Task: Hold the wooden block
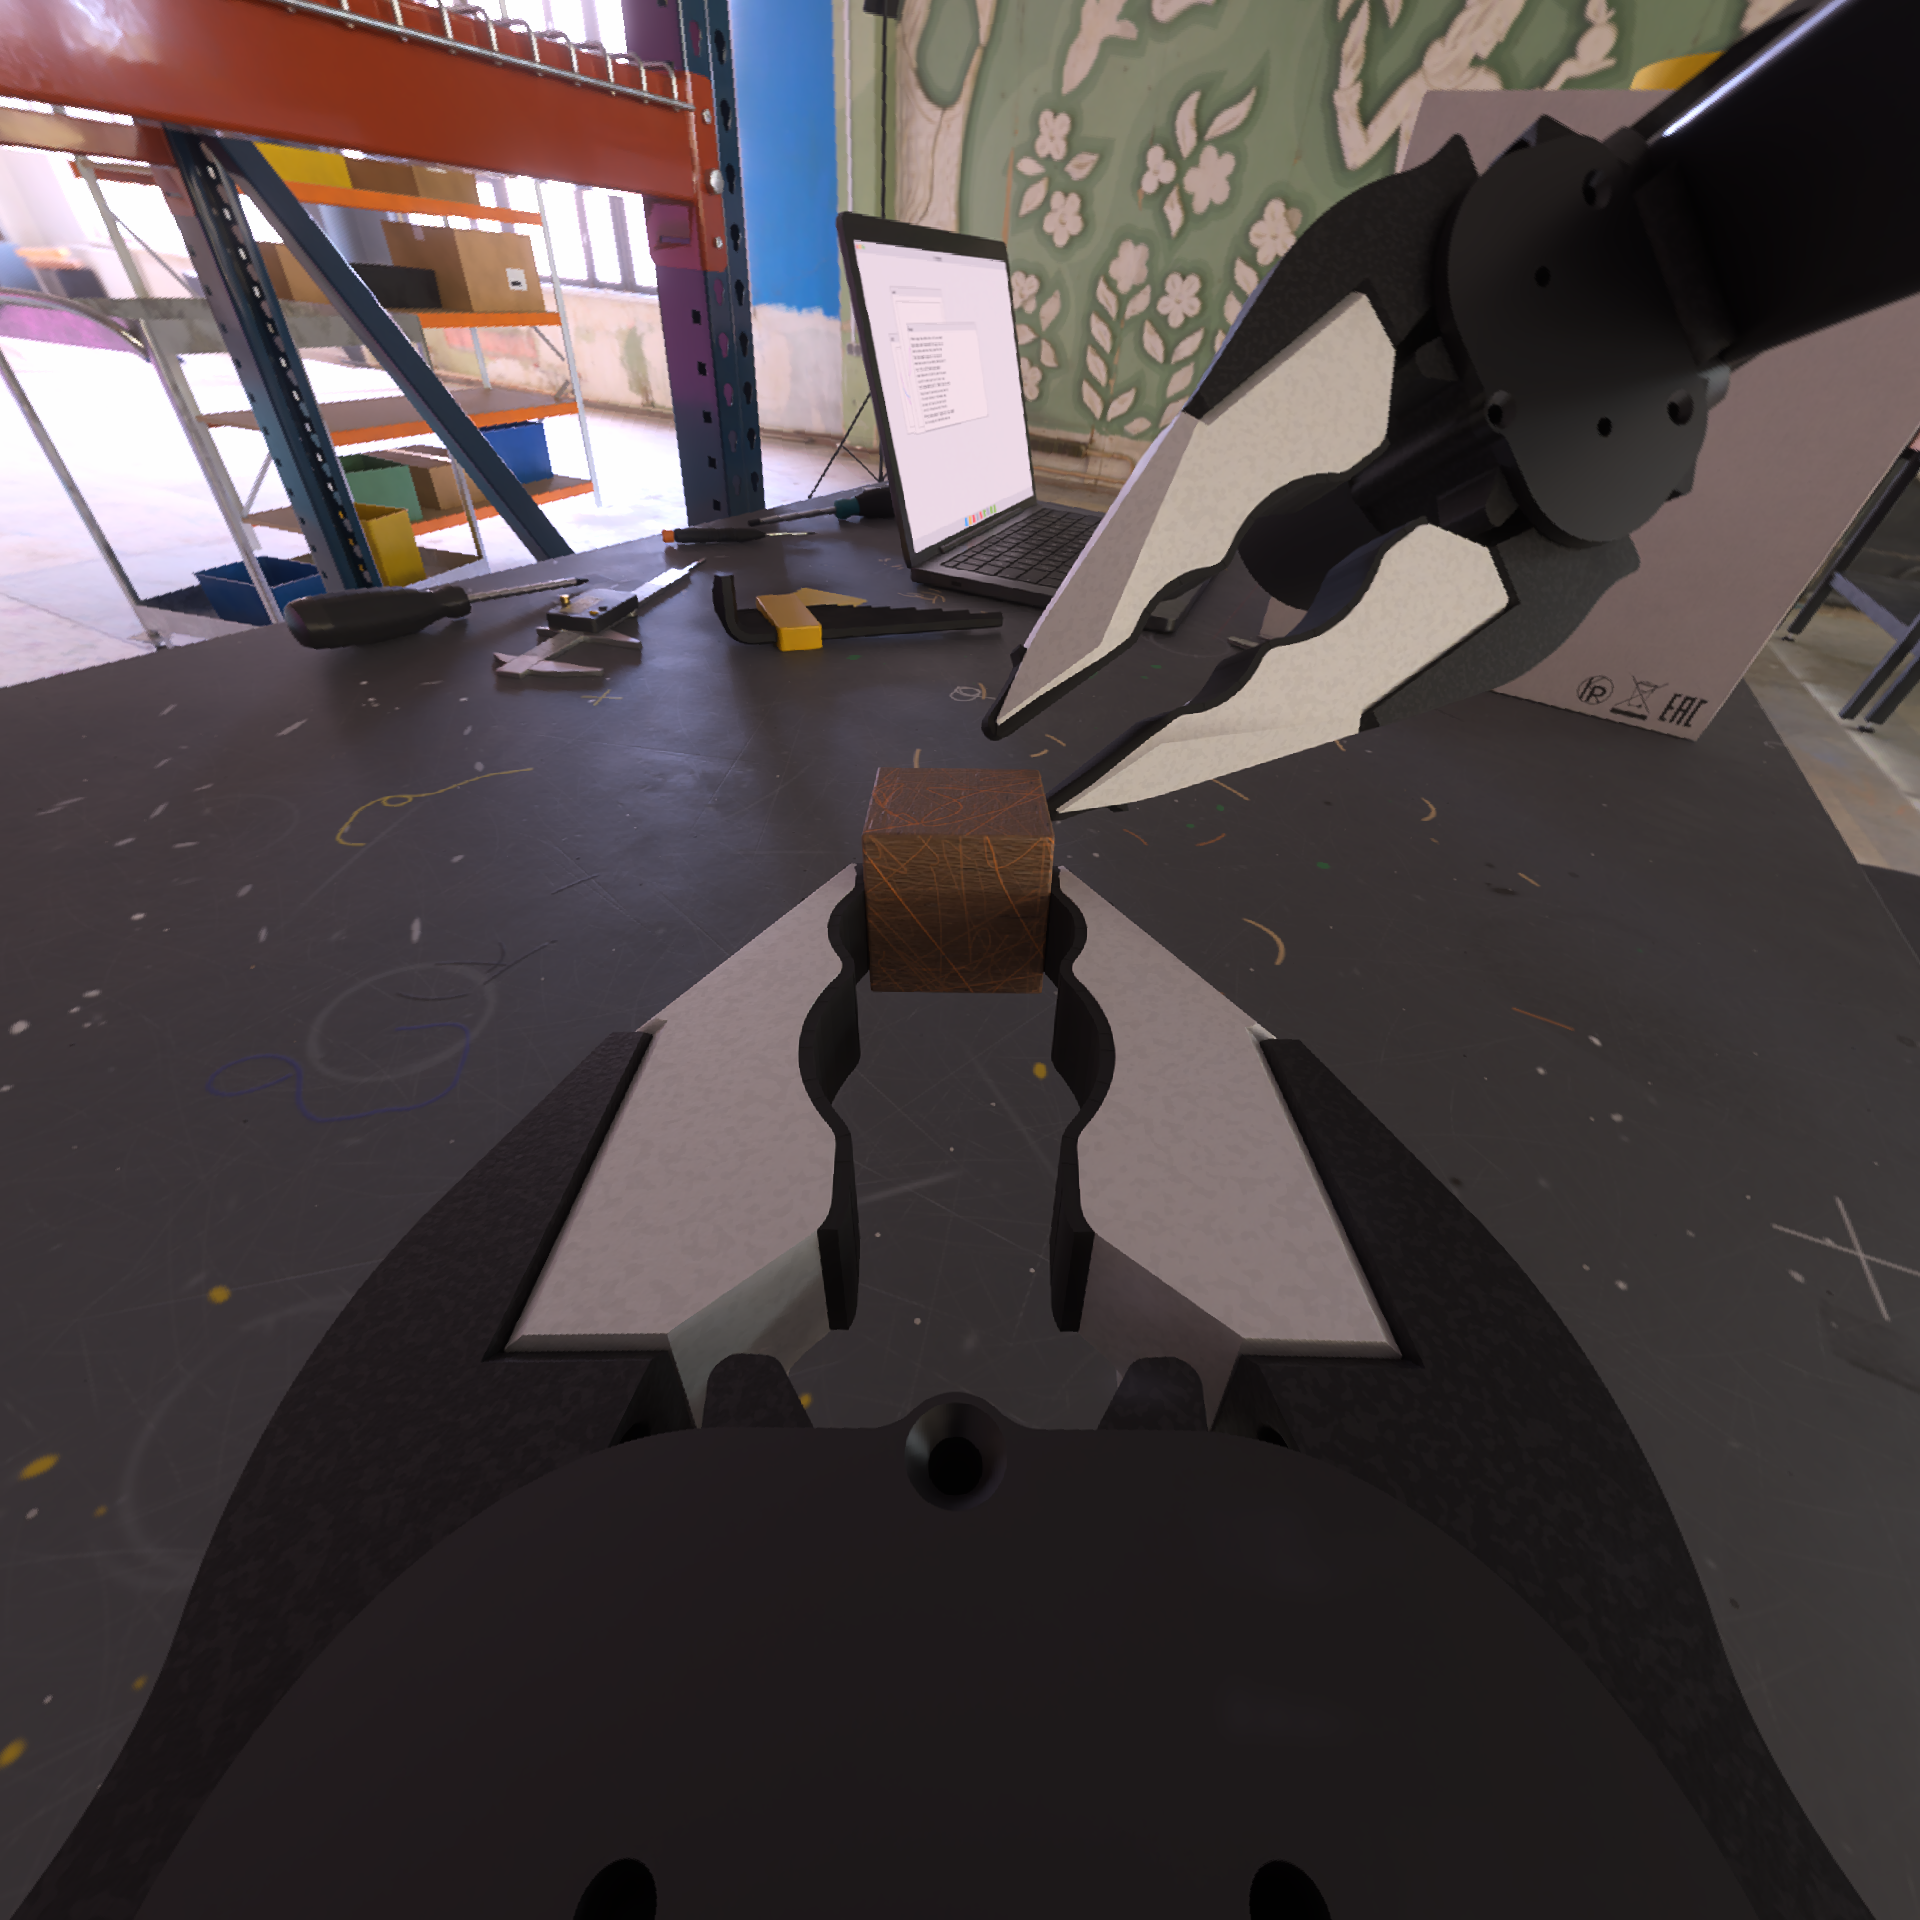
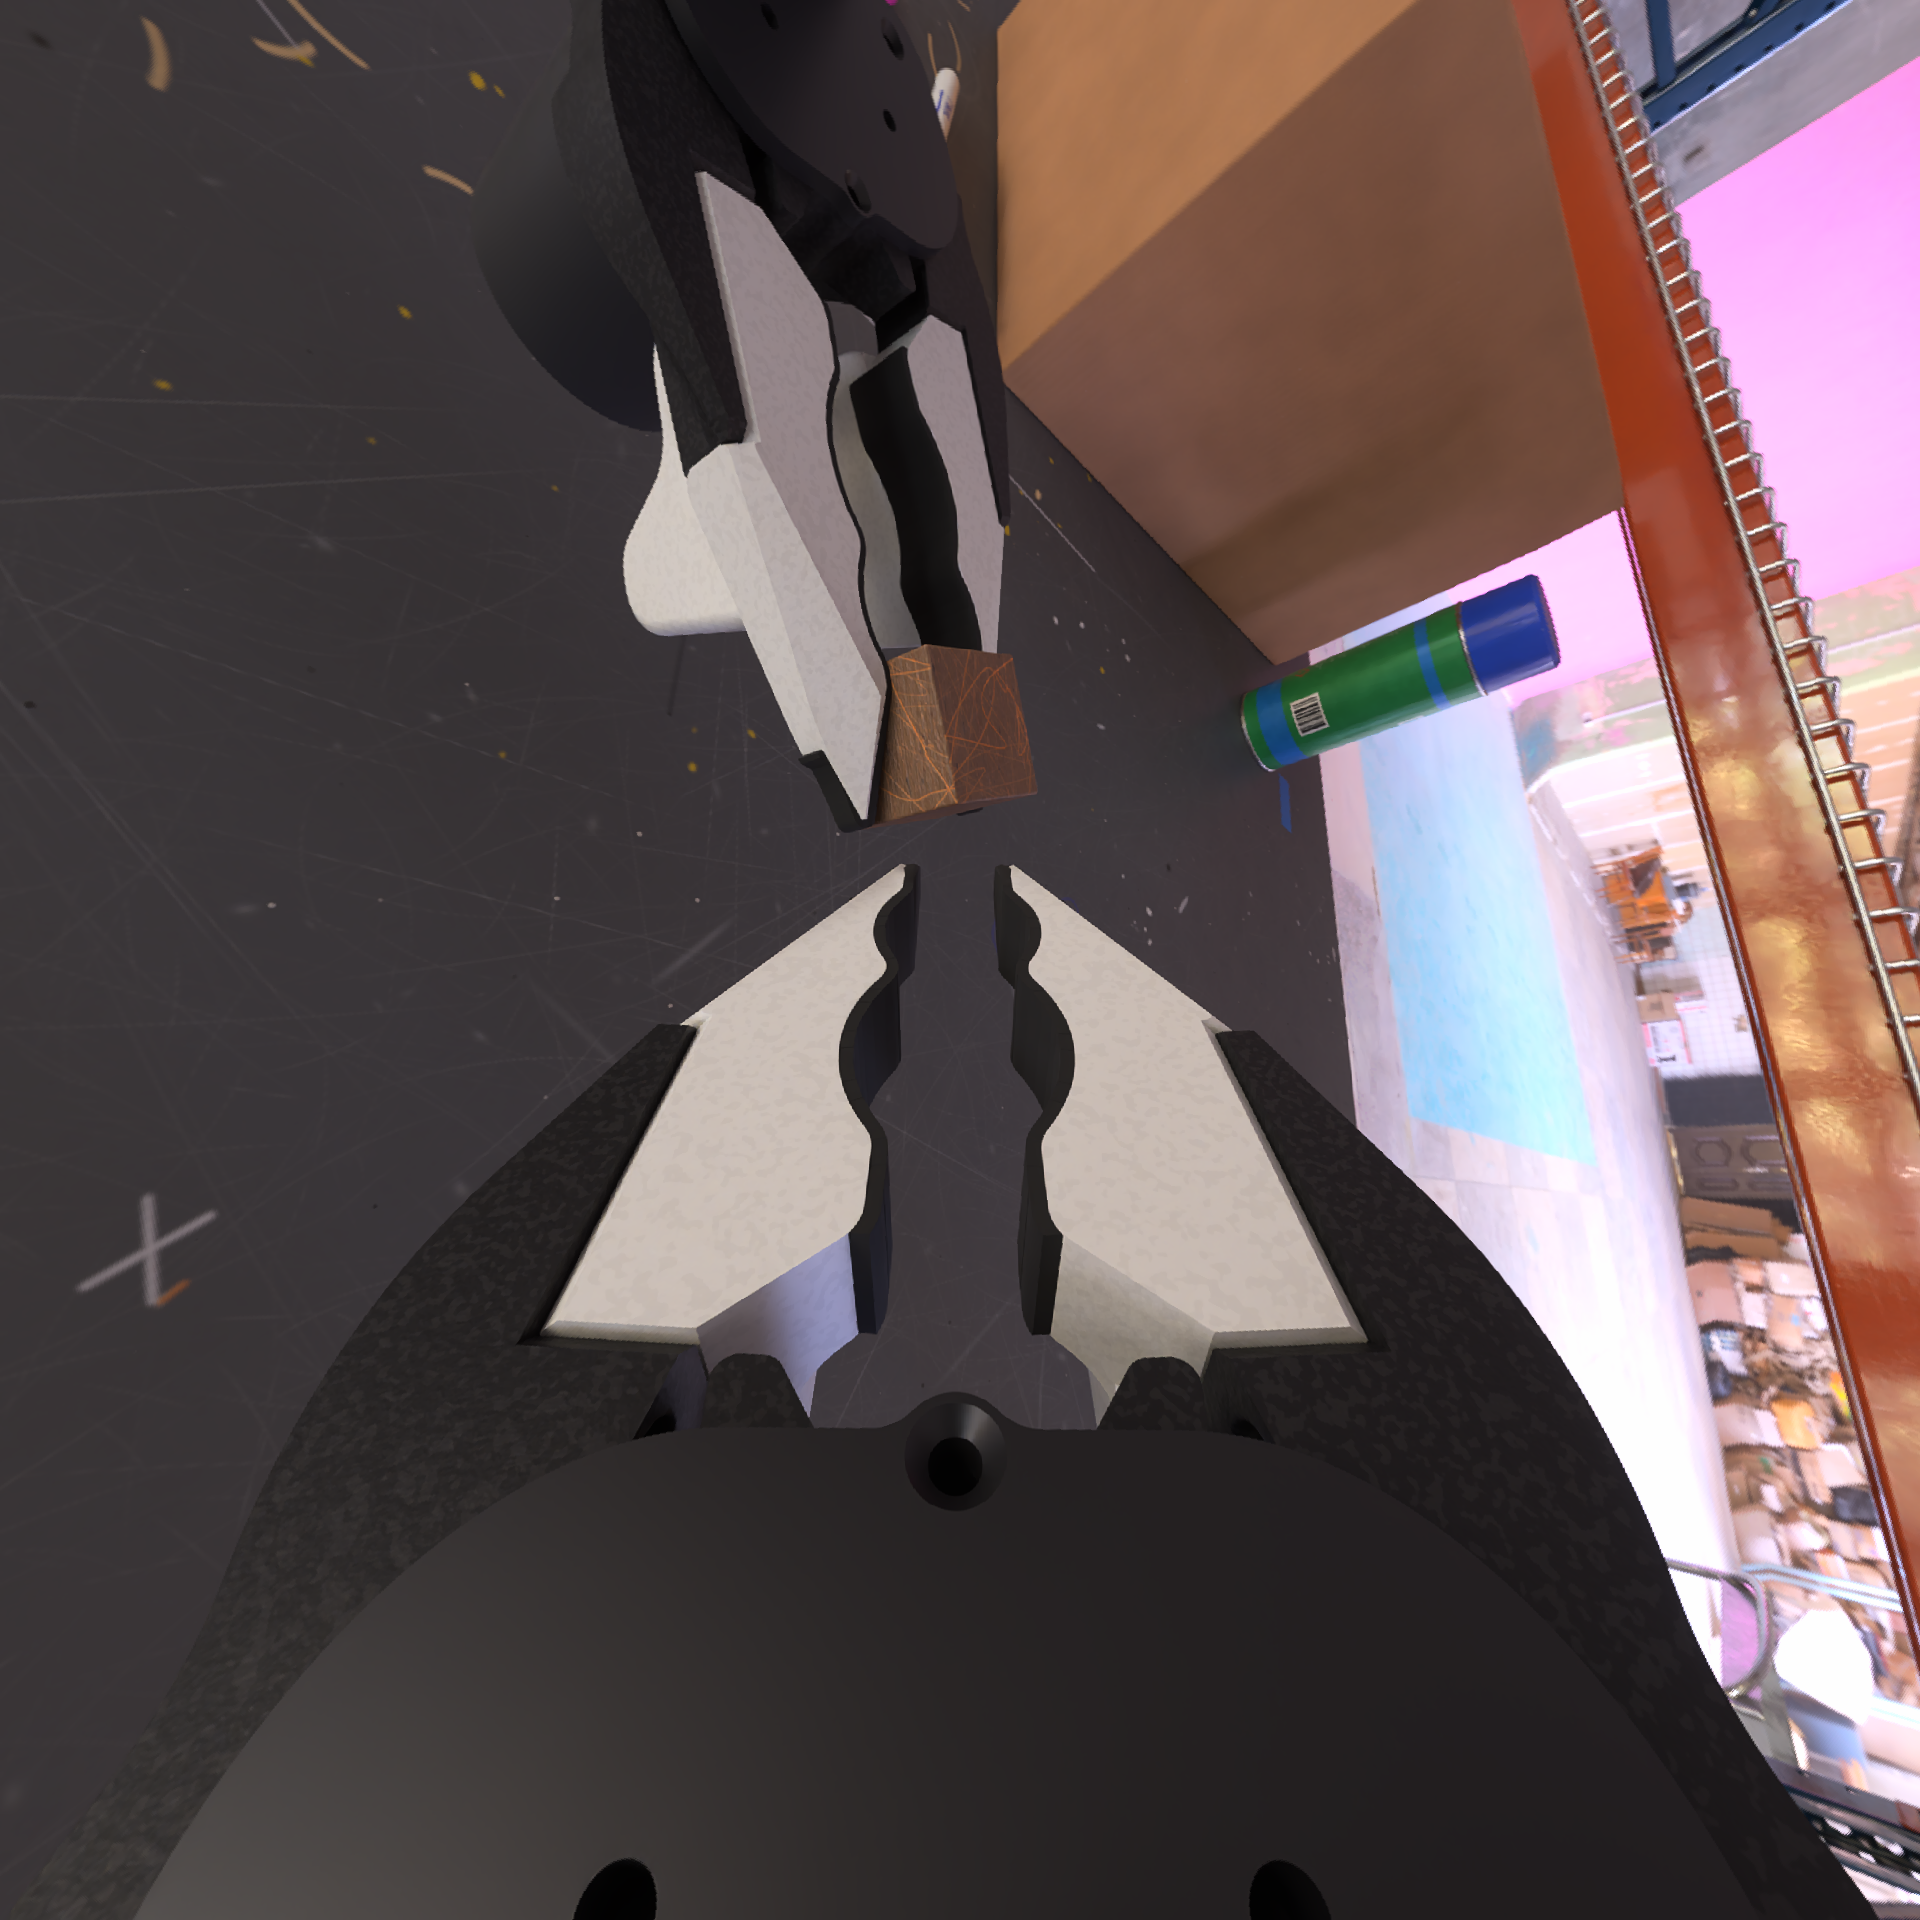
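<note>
The wooden block (image 1: 956,883), a small brown cube with orange scratch marks, sits between the fingertips of my left gripper (image 1: 956,904), which is shut on it from both sides. I cannot tell whether the block rests on the dark table (image 1: 416,987) or hangs just above it. My right gripper (image 1: 1023,767) comes in from the upper right, its tips just off the block's far right top corner. In the right wrist view the right gripper (image 2: 954,873) is slightly open and empty, a short gap from the block (image 2: 966,727).
Behind the block lie a laptop (image 1: 956,416), a black-and-yellow clamp (image 1: 821,618), a caliper (image 1: 582,634) and a screwdriver (image 1: 384,613). A white board (image 1: 1714,582) leans at the right. A cardboard box (image 2: 1299,312) and a green-and-blue can (image 2: 1392,675) stand near the table edge.
</note>
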